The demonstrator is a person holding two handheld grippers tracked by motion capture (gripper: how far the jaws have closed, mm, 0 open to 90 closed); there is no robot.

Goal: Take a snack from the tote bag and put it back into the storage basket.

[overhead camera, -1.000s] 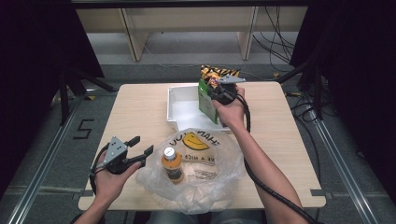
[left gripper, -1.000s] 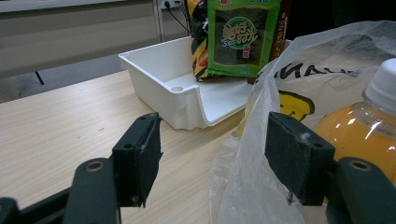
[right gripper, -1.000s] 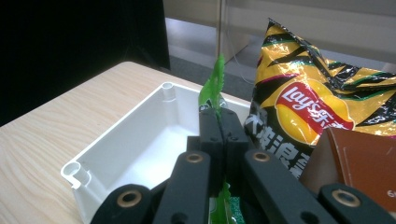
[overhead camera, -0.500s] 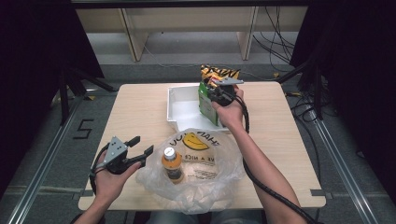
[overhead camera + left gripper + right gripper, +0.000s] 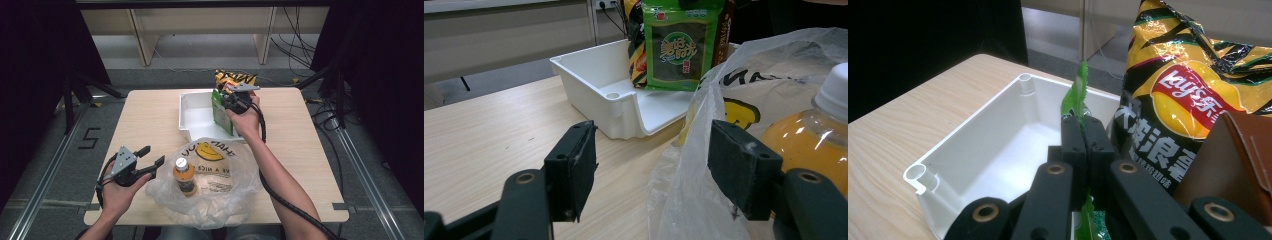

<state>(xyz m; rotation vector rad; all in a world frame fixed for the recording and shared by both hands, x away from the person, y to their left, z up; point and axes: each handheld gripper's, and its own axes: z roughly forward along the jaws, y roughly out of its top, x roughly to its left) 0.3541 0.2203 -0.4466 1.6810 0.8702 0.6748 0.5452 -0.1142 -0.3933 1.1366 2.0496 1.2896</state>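
1. Right gripper (image 5: 231,96): at the far side of the table, over the right end of the white bin. Jaws pressed together on the top edge of the green seaweed packet (image 5: 220,111), which stands upright between them.
2. Green seaweed packet: held edge-on in the right gripper view (image 5: 1075,95); in the left gripper view (image 5: 680,45) its printed face hangs over the bin's floor, lower edge close to it; whether it touches cannot be told.
3. White bin (image 5: 192,112): open-topped, far centre of the table, near wall cut low.
4. Chip bag (image 5: 234,78): yellow and black, upright at the bin's far right, directly behind the seaweed packet.
5. Brown item (image 5: 1238,160): leather-like, beside the chip bag in the right gripper view; kind cannot be told.
6. Left gripper (image 5: 150,161): near left of the table, jaws spread wide, nothing between the pads. It sits just left of the plastic bag.
7. Plastic bag (image 5: 225,192): clear, smiley print, crumpled at the near centre.
8. Bottle (image 5: 184,176): orange drink, white cap, standing within the bag's folds.
9. Table (image 5: 145,115): pale wood.
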